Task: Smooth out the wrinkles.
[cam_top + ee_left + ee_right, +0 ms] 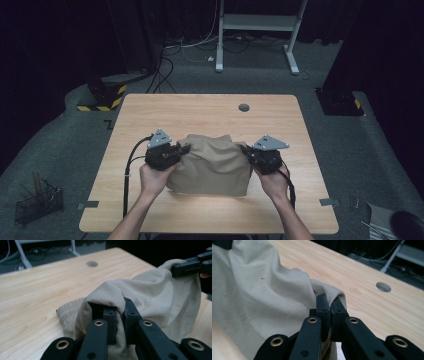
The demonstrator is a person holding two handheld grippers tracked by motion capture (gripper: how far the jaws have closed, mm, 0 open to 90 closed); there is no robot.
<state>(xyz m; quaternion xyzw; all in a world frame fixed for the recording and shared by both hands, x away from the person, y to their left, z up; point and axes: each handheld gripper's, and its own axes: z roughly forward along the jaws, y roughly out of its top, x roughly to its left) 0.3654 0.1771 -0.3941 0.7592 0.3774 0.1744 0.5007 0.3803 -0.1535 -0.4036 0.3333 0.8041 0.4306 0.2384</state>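
Note:
A beige cloth lies bunched on the middle of the wooden table, its upper edge lifted at both ends. My left gripper is shut on the cloth's left upper corner; in the left gripper view the fabric drapes over the left gripper, pinched between its jaws. My right gripper is shut on the right upper corner; in the right gripper view a fold of cloth sits clamped in the right gripper. The right gripper's black fingers also appear at the far corner in the left gripper view.
A round cable hole sits near the table's far edge. Beyond the table stand a white metal frame and floor cables. A wire basket rests on the floor at the near left.

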